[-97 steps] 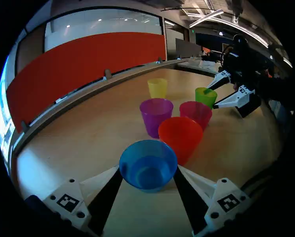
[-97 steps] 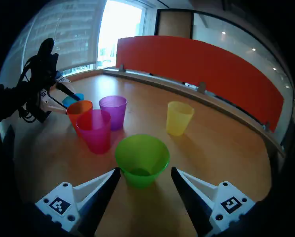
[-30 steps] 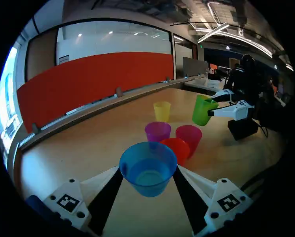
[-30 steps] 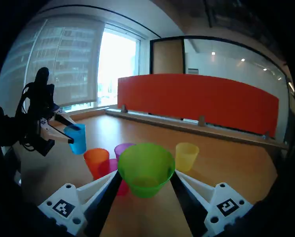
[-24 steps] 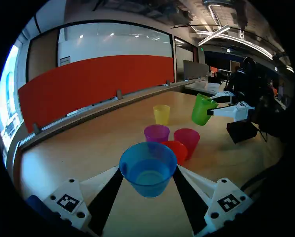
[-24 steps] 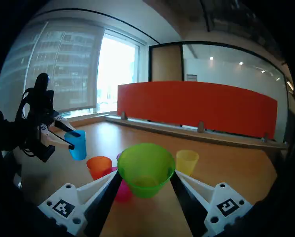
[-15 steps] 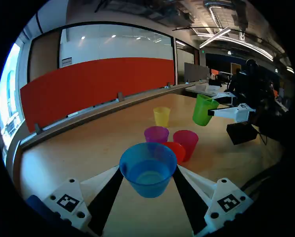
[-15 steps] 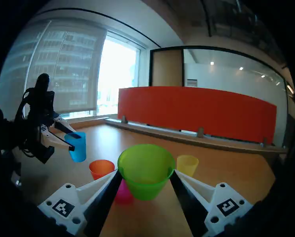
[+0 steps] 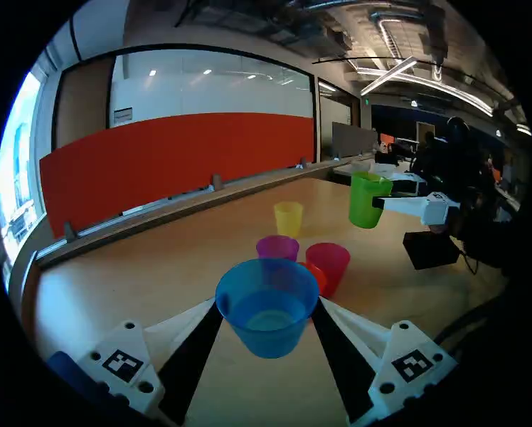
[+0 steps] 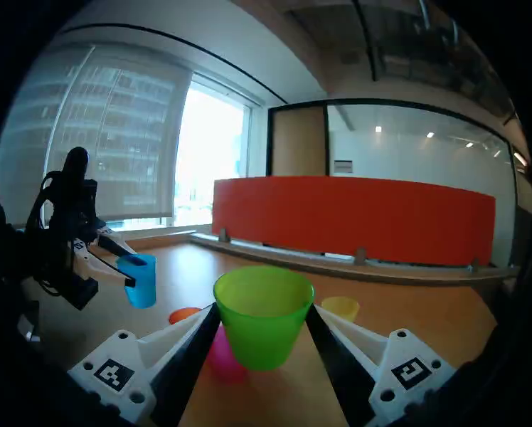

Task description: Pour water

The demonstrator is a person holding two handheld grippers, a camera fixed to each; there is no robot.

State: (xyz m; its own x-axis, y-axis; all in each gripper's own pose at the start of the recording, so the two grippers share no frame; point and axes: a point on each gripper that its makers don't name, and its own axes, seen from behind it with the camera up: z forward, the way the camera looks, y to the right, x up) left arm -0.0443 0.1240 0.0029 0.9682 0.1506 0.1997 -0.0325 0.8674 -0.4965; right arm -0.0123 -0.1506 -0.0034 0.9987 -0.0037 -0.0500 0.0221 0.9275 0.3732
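Above the table point(image 9: 159, 270), we see the left gripper point(image 9: 266, 306) clamped on the blue cup point(image 9: 267, 327) and the right gripper point(image 10: 262, 311) clamped on the green cup point(image 10: 264, 338), each upright between its fingers, well apart.

Left tongs point(image 9: 266, 307): the blue cup point(image 9: 267, 324), standing on the desk point(image 9: 145, 270) 3.2 s ago, now hangs clear above it. Right tongs point(image 10: 262, 311): I have the green cup point(image 10: 264, 334) off the desk too, higher than 1.0 s ago; the pink cup point(image 10: 223, 358) sits lower in the right gripper view.
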